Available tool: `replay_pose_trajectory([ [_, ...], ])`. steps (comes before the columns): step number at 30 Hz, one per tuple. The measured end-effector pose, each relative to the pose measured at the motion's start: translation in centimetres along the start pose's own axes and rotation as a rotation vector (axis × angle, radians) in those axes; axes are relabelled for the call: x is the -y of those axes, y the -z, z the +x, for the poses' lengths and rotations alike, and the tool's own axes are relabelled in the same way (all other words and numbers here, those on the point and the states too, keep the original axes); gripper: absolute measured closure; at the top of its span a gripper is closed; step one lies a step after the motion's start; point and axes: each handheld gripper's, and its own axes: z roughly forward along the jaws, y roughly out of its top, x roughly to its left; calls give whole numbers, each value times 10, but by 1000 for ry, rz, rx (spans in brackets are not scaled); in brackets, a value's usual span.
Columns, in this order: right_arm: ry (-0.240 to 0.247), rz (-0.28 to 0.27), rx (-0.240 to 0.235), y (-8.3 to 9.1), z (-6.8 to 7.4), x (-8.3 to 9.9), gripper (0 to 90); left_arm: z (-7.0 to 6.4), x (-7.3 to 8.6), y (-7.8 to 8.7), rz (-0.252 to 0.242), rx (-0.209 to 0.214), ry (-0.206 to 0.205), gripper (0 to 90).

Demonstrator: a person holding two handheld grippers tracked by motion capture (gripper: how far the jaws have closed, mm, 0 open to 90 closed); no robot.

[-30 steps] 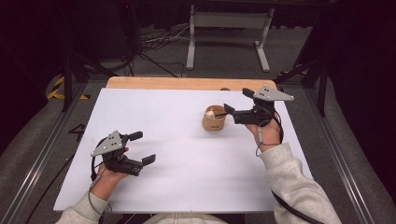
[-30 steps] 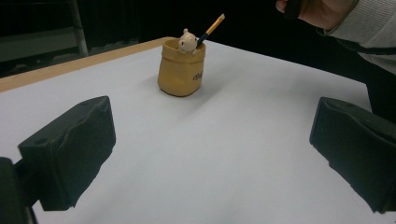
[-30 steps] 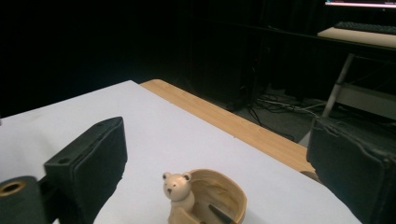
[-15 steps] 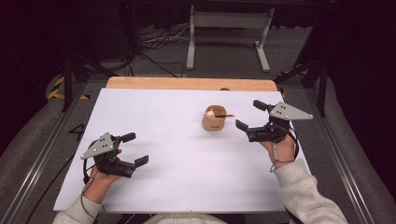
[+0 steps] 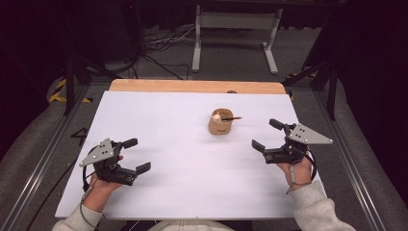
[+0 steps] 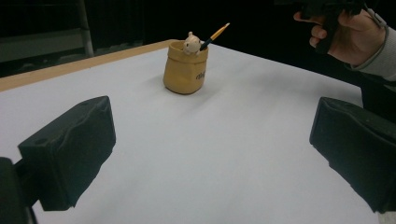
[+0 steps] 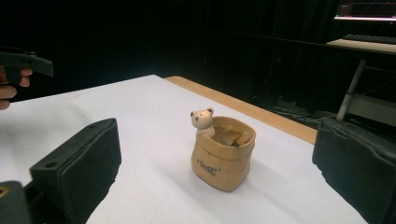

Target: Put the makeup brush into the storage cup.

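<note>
the small pot (image 5: 221, 123) stood upright on the white table (image 5: 183, 144), shaped like a tan paper bag, with a little bear (image 7: 202, 119) at its rim and a pencil (image 6: 214, 35) leaning out of it. in the high view the right gripper (image 5: 270, 135) hovered to the right of the pot and a little nearer to the person, apart from it, with its jaws spread wide and nothing between them. the left gripper (image 5: 137, 155) rested far to the left of the pot, near the person's edge, also wide open and empty. in the right gripper view the pot sat between the two black jaws but farther off.

the pencil looked already placed inside the pot, so the step in hand was probably to pull both hands away from it. to do this well, the right gripper should keep its jaws open and move away from the pot without brushing the pencil end, because the pot seemed light and could tip over easily.
</note>
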Motion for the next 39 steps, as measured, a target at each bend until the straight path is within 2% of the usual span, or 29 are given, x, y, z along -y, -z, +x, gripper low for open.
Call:
replay_pose_trajectory([
  [6, 7, -2, -4, 5, 8, 14, 15, 1, 1, 5, 4, -8, -5, 12],
  [17, -2, -15, -26, 11, 17, 33, 8, 0, 8, 14, -3, -26, 14, 12],
  [21, -8, -15, -28, 12, 19, 39, 8, 2, 13, 18, -16, -36, 38, 14],
  [24, -13, -24, -32, 13, 21, 44, 8, 3, 14, 20, -27, -43, 41, 14],
  [31, -8, -27, -31, 14, 25, 55, 10, 6, 22, 22, -78, -47, 31, 24],
  [35, -13, -11, -29, 11, 24, 62, 16, 7, 25, 21, -84, -48, 20, 24],
  [39, -9, -8, -13, 10, 21, 66, 24, 9, 28, 20, -83, -50, 29, 25],
])
